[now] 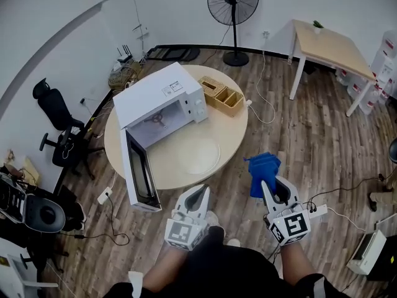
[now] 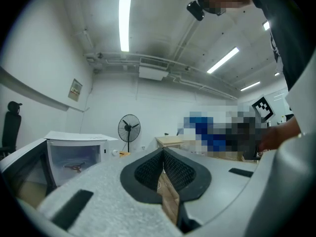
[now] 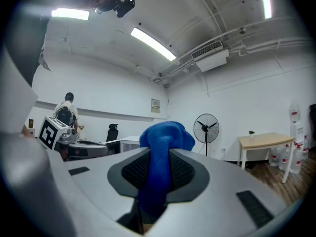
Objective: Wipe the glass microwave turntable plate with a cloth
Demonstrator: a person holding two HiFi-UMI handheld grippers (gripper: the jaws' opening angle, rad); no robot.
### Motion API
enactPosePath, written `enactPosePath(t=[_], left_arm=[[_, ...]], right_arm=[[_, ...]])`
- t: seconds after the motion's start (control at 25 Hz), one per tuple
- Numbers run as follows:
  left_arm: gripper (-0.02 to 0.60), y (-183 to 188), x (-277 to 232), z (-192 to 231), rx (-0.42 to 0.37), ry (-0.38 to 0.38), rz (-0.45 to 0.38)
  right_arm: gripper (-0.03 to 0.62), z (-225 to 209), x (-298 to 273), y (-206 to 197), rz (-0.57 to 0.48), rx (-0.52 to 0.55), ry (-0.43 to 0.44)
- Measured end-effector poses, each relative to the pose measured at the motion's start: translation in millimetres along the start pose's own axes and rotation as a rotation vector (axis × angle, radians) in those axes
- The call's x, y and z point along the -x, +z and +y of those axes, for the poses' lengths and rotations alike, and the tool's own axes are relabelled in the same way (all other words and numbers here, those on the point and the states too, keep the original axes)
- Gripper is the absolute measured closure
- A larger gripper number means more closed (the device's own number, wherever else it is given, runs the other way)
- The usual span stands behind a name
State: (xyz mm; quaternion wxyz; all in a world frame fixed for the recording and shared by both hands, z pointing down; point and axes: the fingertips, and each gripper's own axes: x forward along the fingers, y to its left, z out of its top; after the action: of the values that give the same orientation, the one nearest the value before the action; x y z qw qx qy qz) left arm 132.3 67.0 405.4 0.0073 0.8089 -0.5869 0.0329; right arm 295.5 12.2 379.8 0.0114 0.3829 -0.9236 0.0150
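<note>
The clear glass turntable plate [image 1: 198,154] lies flat on the round wooden table [image 1: 236,126], in front of the open microwave [image 1: 162,99]. My right gripper [image 1: 265,185] is held off the table's near right edge, shut on a blue cloth [image 1: 262,171] that bunches up above the jaws [image 3: 165,137]. My left gripper [image 1: 196,196] hangs just below the table's near edge, jaws shut with nothing between them [image 2: 163,166]. Neither gripper touches the plate.
The microwave door [image 1: 141,174] swings open toward me at the table's left. A wooden organizer box [image 1: 221,95] sits at the table's far side. A standing fan [image 1: 234,5], a desk [image 1: 329,47], an office chair [image 1: 57,113] and floor cables surround the table.
</note>
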Motion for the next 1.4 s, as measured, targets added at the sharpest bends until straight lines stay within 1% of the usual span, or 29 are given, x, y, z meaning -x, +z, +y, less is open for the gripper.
enactPosePath(t=[0.28,0.48,0.8,0.92,1.08,1.2,1.4], left_arm=[[0.575,-8,-32,53,0.033,0.029,0.016],[0.577,-9,-52,99,0.037,0.044,0.011],[0.575,10,-75,175,0.058,0.088,-0.041],[0.577,16,-79,193,0.07,0.109,-0.061],[0.575,16,-82,212,0.081,0.138,-0.067],[0.575,13,-85,224,0.072,0.161,-0.066],[0.575,4,-87,237,0.084,0.211,-0.041]], right_arm=[[0.514,-2,-70,0,0.018,0.007,0.043],[0.514,1,-125,3,0.022,0.007,0.071],[0.514,16,-218,30,0.002,0.026,0.135],[0.514,23,-241,35,0.003,0.037,0.159],[0.514,31,-266,36,0.013,0.038,0.19],[0.514,35,-282,29,0.03,0.041,0.216],[0.514,40,-311,11,0.058,0.036,0.281]])
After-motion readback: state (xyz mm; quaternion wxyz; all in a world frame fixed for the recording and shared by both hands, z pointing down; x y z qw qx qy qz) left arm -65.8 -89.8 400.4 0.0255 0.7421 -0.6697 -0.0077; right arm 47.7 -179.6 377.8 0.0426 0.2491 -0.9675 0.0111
